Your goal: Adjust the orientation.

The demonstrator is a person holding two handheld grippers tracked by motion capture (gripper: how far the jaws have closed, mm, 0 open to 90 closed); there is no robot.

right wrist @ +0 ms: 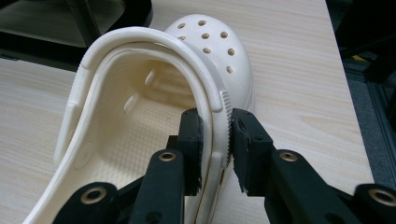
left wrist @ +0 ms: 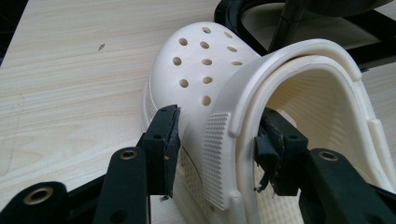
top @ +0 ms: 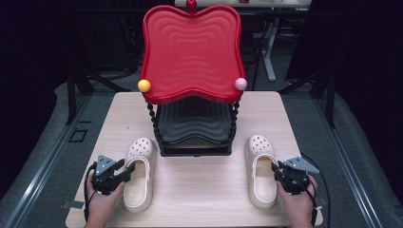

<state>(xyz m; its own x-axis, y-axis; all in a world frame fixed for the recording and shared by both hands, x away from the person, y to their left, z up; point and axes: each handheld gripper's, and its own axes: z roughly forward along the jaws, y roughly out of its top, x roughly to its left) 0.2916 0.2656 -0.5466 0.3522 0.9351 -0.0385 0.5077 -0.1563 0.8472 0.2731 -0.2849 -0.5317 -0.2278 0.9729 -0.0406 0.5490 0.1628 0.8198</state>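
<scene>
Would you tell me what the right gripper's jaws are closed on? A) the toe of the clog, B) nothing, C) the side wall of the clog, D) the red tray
C: the right gripper has one jaw inside and one outside the right clog's side wall, pinching it.

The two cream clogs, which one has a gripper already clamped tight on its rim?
The right clog: the right gripper pinches its rim, while the left gripper straddles its clog with gaps.

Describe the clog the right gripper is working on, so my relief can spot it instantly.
Start at the two-tier stand with the red tray at the table's far middle. To its right, near the table's right edge, lies a cream clog, toe toward the stand. Unlike its twin left of the stand, this one has the right gripper straddling its outer side wall.
</scene>
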